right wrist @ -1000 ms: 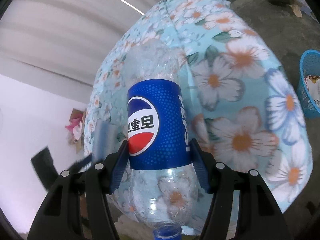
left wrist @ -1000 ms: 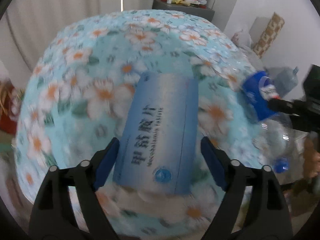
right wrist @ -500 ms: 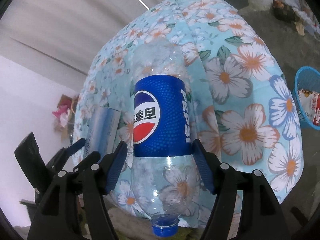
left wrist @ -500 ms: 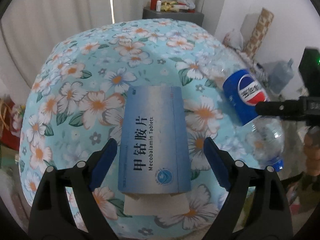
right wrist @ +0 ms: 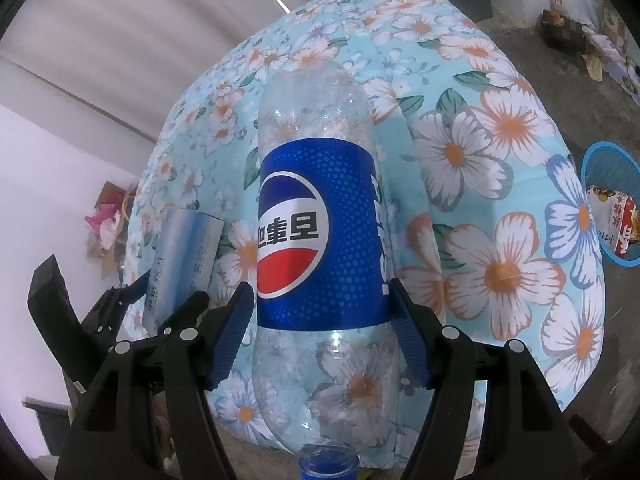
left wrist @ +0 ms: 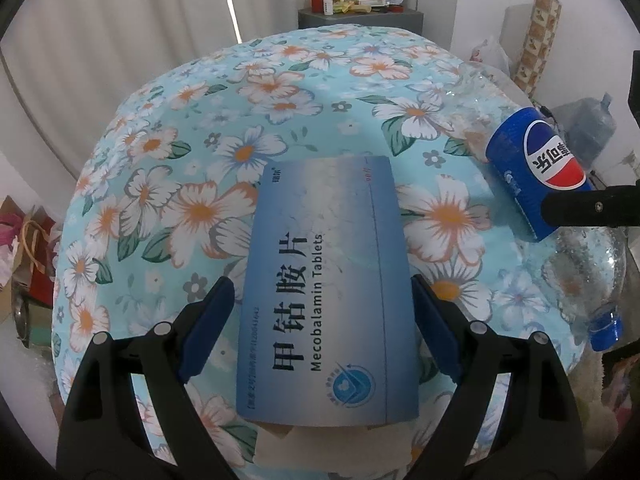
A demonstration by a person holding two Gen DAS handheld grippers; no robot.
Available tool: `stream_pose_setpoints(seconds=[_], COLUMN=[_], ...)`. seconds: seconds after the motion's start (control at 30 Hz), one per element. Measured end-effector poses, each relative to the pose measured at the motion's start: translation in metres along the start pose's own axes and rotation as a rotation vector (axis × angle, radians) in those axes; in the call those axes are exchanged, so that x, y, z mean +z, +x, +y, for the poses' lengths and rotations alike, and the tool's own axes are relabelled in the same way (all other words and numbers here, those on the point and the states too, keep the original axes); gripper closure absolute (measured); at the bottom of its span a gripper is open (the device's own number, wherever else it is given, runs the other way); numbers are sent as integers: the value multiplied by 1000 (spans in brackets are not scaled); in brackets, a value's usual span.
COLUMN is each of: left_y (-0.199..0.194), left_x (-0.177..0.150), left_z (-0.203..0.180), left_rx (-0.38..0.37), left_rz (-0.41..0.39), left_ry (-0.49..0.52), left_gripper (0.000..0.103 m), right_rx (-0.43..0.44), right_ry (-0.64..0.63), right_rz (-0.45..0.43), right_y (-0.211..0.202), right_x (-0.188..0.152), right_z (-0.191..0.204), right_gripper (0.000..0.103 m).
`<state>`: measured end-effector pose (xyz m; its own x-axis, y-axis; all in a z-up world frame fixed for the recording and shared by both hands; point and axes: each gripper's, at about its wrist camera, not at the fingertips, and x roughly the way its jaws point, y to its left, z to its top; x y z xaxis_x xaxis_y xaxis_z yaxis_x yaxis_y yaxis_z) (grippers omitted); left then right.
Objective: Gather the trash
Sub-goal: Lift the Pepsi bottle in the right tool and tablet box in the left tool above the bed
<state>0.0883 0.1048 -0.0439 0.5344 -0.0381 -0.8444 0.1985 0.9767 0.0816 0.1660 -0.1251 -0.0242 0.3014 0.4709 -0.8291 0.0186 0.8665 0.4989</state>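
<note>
A blue Mecobalamin tablet box (left wrist: 324, 280) lies flat on the round table's floral cloth (left wrist: 240, 92). My left gripper (left wrist: 320, 284) stands open astride the box, with a gap at the left pad and the right pad close to its edge. To the right lies a clear Pepsi bottle (right wrist: 320, 236) with a blue label, its blue cap (right wrist: 328, 464) hanging past the table edge. My right gripper (right wrist: 320, 286) straddles the label, open, its pads just off the bottle's sides. The left wrist view shows the bottle (left wrist: 532, 176) with a right finger across it.
A blue mesh basket (right wrist: 592, 160) with a wrapper inside stands on the floor right of the table. Behind the table stands a grey cabinet (left wrist: 360, 20) with a red jar and clutter. A water jug (left wrist: 592, 128) and bags (left wrist: 28, 240) flank the table.
My left gripper has come lower over the box, which now reaches deeper between its fingers. The right gripper's pads have widened slightly off the bottle and the view has rolled. Both objects lie still.
</note>
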Motion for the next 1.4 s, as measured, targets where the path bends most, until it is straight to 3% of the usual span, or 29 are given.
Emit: stream_pose_setpoints(seconds=[0.43,0.83,1.4], left_y=[1,2,0], left_x=[-1,-2,6], left_z=[-4,-6,-8], left_rx=[32,21,-12], left_rz=[-7,2,-14], left_ry=[27,23,35], left_gripper=[24,33,34], right_rx=[-14,-8,-9], right_ry=[-10,4,75], right_rz=[-13,-25,-85], right_y=[3,3,-11], right_x=[1,1,-9], right_z=[2,-1,-14], right_gripper=[38,44,45])
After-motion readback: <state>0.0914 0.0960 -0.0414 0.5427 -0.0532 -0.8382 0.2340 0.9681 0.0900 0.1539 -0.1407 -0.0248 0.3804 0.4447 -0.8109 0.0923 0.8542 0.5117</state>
